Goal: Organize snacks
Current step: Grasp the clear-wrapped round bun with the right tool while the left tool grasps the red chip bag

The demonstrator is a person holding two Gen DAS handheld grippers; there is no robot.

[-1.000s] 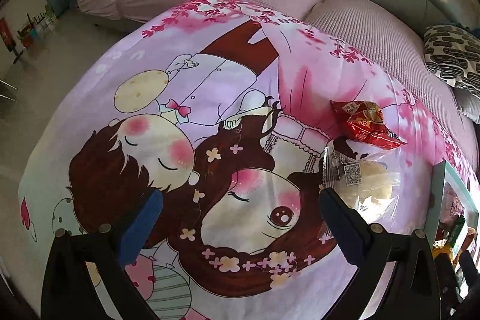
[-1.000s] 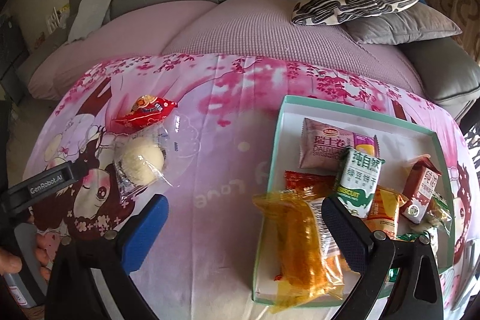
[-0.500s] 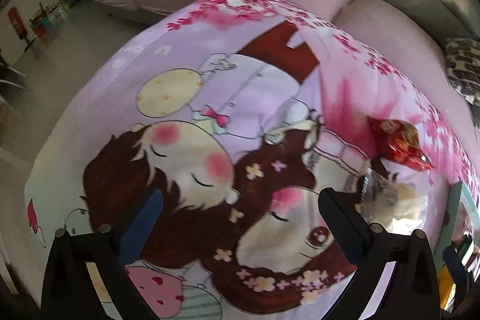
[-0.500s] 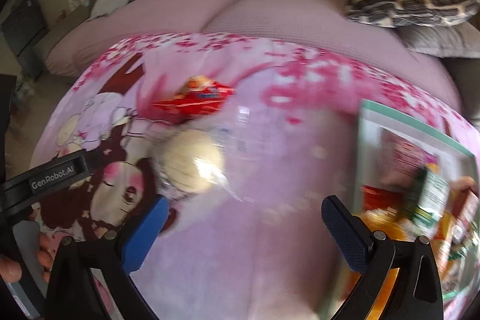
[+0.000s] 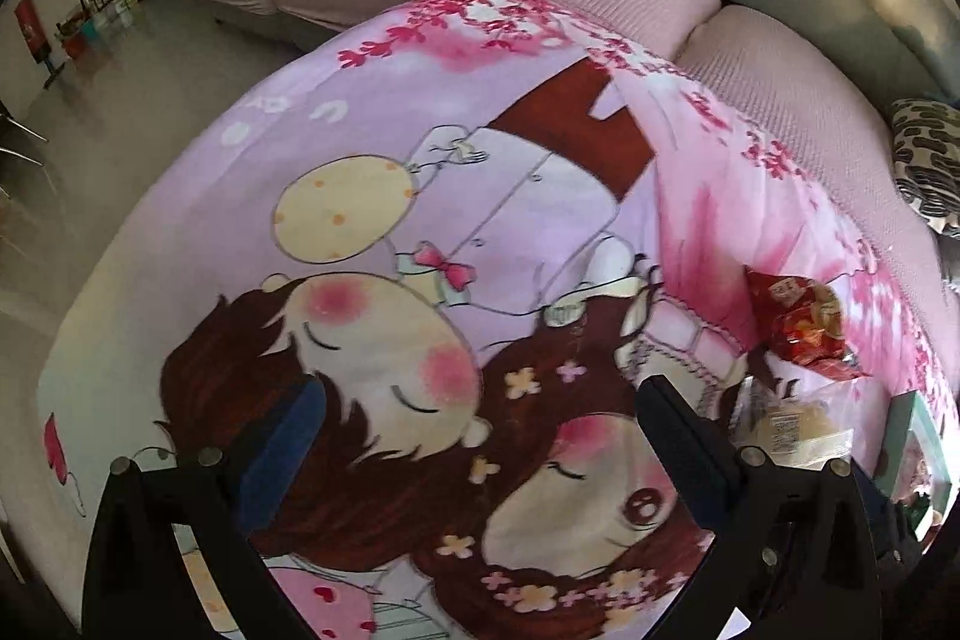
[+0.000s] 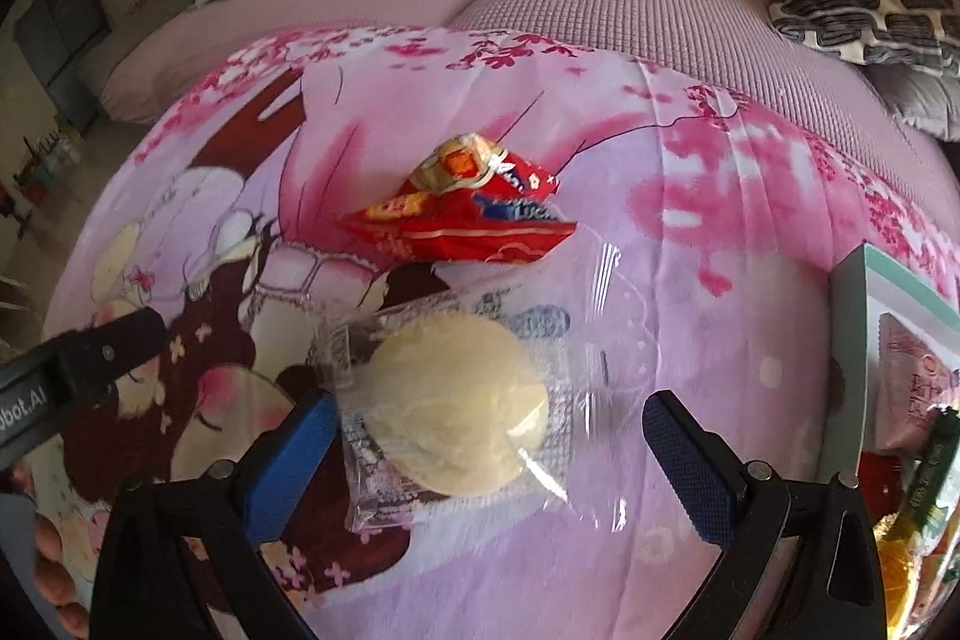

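Your right gripper [image 6: 489, 460] jaws spread, straddling wrapped bun [image 6: 459, 403] for pickup | left gripper [image 5: 480, 454] gaping, idle, clear of it.

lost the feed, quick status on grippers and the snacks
Both grippers open, empty. Right gripper straddling wrapped bun. Red snack packet just beyond, touching wrapper.

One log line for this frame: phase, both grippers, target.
phase: approach | right gripper: open, straddling bagged bun | left gripper: open, idle over blanket | red snack packet: untouched | tray: right
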